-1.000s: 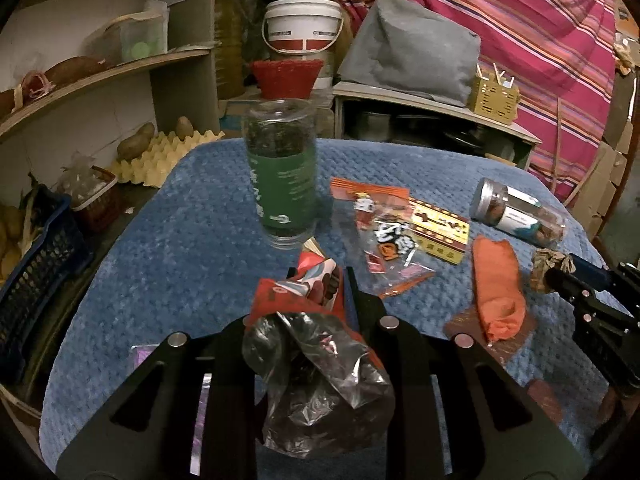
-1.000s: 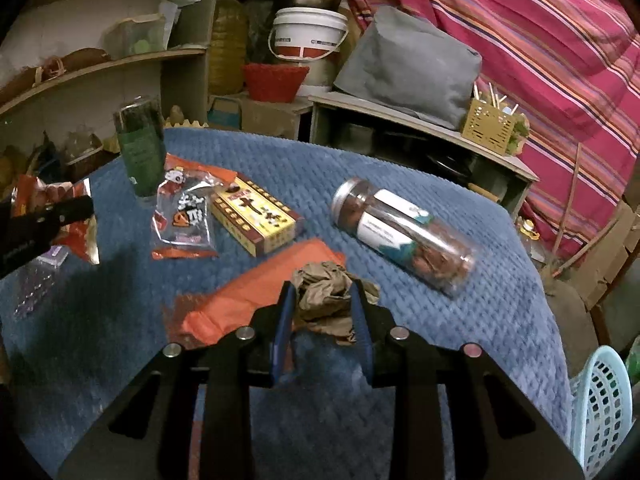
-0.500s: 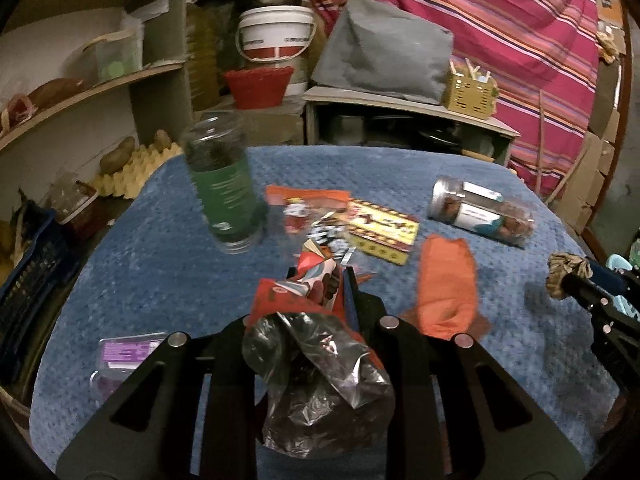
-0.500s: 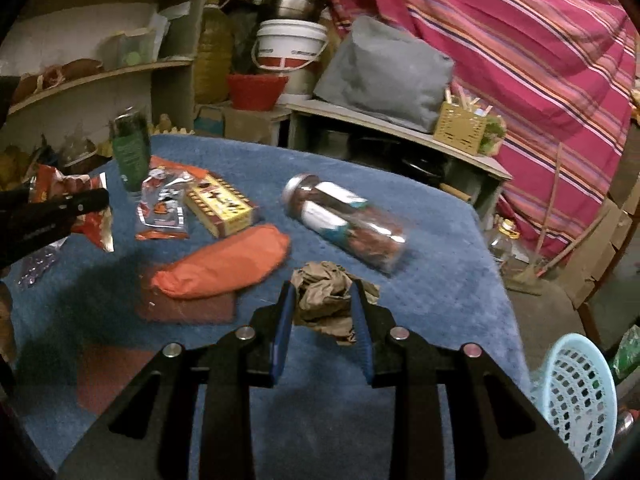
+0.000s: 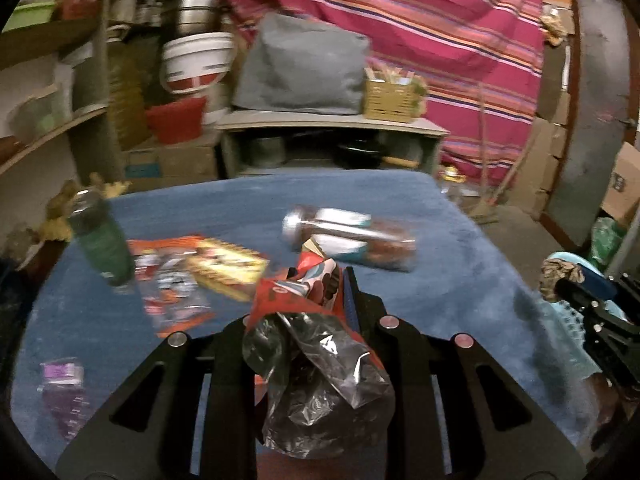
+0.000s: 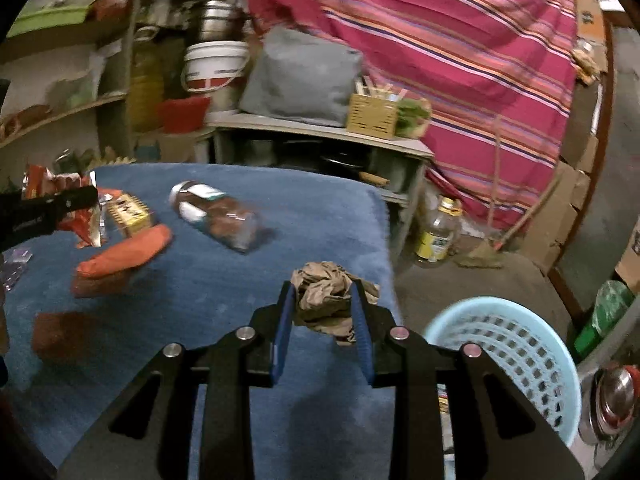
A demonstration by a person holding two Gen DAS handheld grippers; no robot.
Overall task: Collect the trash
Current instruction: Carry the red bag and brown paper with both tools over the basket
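Both views have been swung rightward since the earlier frames: the green jar [image 5: 102,248] is now pushed to the left edge of the left wrist view, and the pale blue basket [image 6: 508,364] on the floor off the table's right edge is now seen almost whole in the right wrist view, where only a sliver was caught before.

Left tongs [image 5: 304,292] are clamped tight on a crumpled red snack wrapper [image 5: 296,284], with its clear plastic tail [image 5: 320,380] hung back over the jaws. Right tongs [image 6: 322,300] are closed to a narrow gap on a ball of crumpled brown paper [image 6: 324,296], held above the blue table [image 6: 240,320] near its right edge.

Step in hand, as judged: transport of both pieces of trash toward the basket. Nothing is released yet.

Left on the table: clear jar lying on its side [image 6: 216,216], orange cloth [image 6: 124,256], yellow box [image 6: 128,212], clear snack bag [image 5: 172,292], purple packet [image 5: 64,392]. Which of these count as trash cannot be told.

Next move, as judged: the right tongs need to be carried fully over the basket mouth before opening, since the paper is presently over the table rim, not the basket. The wrapper's loose tail may snag on the left jaws at release; a wide opening is called for.
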